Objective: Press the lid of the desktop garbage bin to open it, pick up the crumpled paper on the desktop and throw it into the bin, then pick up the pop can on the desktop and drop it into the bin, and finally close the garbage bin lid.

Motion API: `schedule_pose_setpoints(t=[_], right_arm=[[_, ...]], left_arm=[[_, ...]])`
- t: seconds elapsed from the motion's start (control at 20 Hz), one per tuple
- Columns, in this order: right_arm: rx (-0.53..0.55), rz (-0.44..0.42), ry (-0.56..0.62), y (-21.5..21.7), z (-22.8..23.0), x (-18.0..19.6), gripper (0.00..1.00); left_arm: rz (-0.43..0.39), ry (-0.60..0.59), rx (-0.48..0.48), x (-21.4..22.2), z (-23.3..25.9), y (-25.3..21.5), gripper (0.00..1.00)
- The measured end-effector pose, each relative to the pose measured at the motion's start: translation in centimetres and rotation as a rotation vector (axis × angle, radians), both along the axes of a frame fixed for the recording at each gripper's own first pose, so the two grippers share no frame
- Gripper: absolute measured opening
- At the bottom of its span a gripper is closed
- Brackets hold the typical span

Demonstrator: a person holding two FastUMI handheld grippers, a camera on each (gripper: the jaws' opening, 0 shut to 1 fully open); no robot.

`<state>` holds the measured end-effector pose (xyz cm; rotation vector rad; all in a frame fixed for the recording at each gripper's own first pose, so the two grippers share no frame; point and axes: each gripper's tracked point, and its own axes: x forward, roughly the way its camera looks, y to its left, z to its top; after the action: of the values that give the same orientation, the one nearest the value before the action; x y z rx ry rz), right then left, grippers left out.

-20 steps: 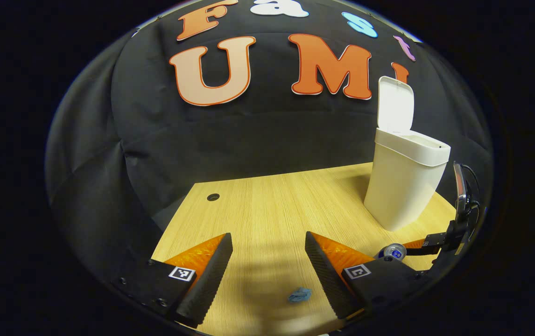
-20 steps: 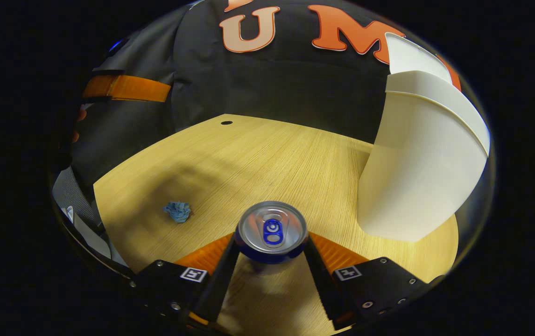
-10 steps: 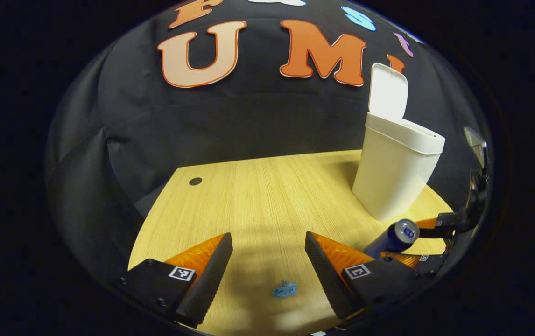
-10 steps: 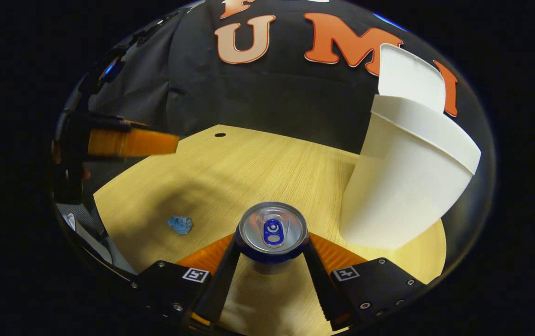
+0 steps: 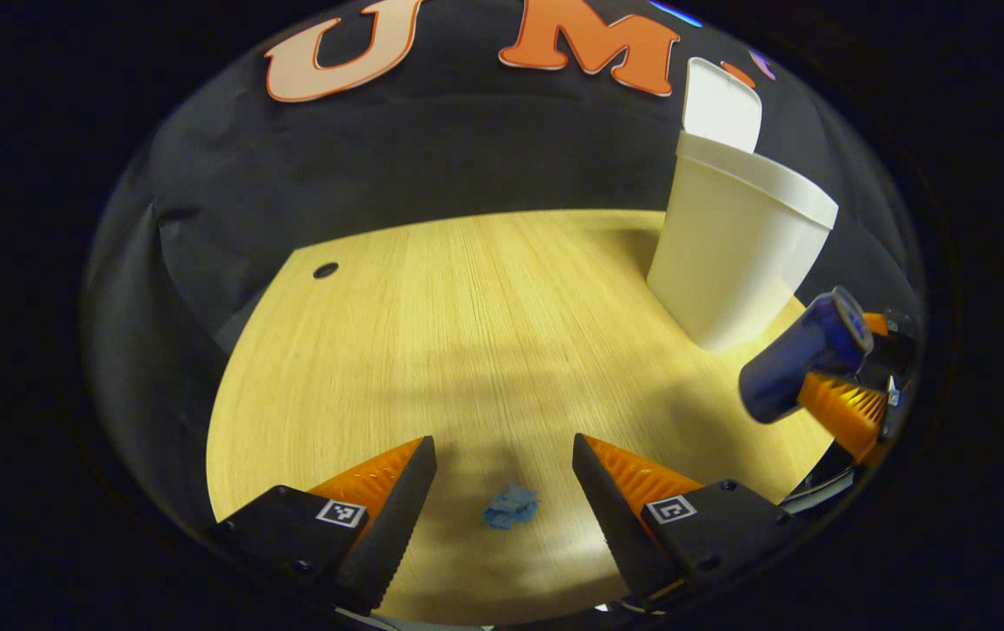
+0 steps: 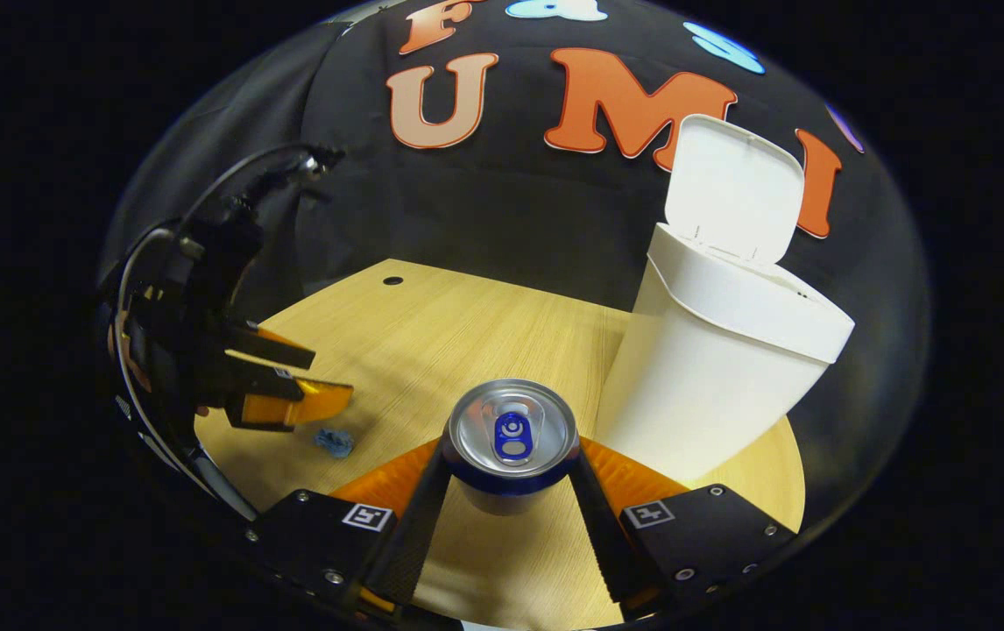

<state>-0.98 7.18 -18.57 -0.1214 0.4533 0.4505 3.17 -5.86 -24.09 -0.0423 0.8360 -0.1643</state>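
Can (image 6: pixel 512 436) is sitting clamped between right gripper (image 6: pixel 511 491) fingers, bin (image 6: pixel 712 368) ahead-right, lid up. Left gripper (image 5: pixel 502 508) is hanging spread over crumpled paper (image 5: pixel 510 506). Risk: can slipping or clipping rim.

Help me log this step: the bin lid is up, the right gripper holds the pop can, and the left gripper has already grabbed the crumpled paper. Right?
Not quite. The crumpled paper lies on the desk between the open left gripper fingers, as the left gripper view shows. The bin lid is up and the right gripper holds the pop can.
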Motion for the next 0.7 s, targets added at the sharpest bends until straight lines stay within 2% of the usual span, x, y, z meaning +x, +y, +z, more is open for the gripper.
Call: schedule_pose_setpoints(t=[0.2,0.4,0.45,0.65,0.7], right_arm=[[-0.01,-0.03,0.014,-0.7,-0.3,-0.3,0.81],[-0.008,-0.065,0.022,-2.0,-0.6,-1.2,0.81],[-0.007,-0.071,0.026,-2.4,-0.7,-1.6,0.81],[-0.009,-0.104,0.042,-3.7,-1.4,-2.2,0.81],[-0.006,-0.111,0.046,-3.9,-1.6,-2.3,0.81]], left_arm=[[-0.001,0.187,-0.051,-1.1,-5.2,-1.5,1.0],[-0.011,0.243,-0.014,0.1,-8.2,-1.0,0.97],[-0.01,0.25,-0.004,0.8,-8.7,-0.8,0.82],[-0.007,0.258,0.004,4.6,-9.8,-0.3,0.55],[-0.014,0.251,0.006,6.0,-9.8,-0.2,0.43]])
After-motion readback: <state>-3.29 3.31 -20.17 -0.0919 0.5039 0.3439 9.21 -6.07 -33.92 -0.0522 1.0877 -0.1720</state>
